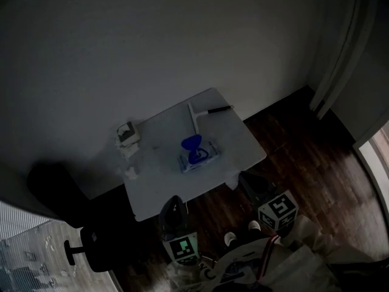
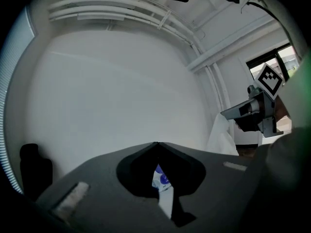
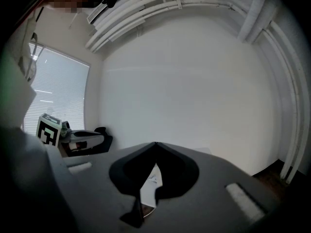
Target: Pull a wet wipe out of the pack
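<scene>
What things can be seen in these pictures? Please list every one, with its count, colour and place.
table: one, white, against the wall.
wet wipe pack: one, white and blue, middle of the table.
wiper tool: one, white with a black handle, far edge of the table.
boxy thing: one, pale, left corner of the table.
crumpled pieces: a few, white, along the left edge of the table.
chair: one, black, left of the table.
curtain: one, pale, right corner of the room.
left gripper: one, dark, fingers together, empty.
right gripper: one, dark, fingers together, empty.
</scene>
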Motion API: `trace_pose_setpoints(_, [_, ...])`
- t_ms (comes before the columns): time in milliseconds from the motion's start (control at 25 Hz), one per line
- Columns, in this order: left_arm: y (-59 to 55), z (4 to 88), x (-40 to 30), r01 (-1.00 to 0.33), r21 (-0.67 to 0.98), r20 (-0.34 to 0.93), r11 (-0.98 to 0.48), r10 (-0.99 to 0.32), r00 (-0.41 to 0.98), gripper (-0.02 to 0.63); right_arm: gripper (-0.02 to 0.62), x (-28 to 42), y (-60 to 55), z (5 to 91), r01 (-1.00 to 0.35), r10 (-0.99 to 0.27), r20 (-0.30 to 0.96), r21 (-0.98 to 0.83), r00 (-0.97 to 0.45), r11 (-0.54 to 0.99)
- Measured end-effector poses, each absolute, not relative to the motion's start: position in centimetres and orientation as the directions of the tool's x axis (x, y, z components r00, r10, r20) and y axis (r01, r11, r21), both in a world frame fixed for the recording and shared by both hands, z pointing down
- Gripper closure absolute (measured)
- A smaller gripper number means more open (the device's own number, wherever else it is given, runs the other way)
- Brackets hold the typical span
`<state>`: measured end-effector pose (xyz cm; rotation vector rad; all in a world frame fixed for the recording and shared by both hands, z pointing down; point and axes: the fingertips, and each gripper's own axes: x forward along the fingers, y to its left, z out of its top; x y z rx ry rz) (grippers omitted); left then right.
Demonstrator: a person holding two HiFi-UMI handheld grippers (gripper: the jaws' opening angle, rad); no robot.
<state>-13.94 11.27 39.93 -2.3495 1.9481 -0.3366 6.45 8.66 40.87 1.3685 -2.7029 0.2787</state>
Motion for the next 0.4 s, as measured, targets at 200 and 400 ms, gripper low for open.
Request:
trace_pose_setpoints(200, [10.96,39.98,-13.79,-0.961,-0.197,0.124,-0.196,-0.977,0.174,0.601,0.587,6.39,8.34,40.73,-0.805,-0.789,0.162,-0.111,-0.593,0.582])
trace_pose_setpoints(400, [10.78,39.94,-13.75,-0.956,-0.21,0.124,-0.203,-0.976,0.18,0.601,0.586,6.43,8.29,40.81,-0.808,-0.791,0.167,-0.107,-0.589,0.579])
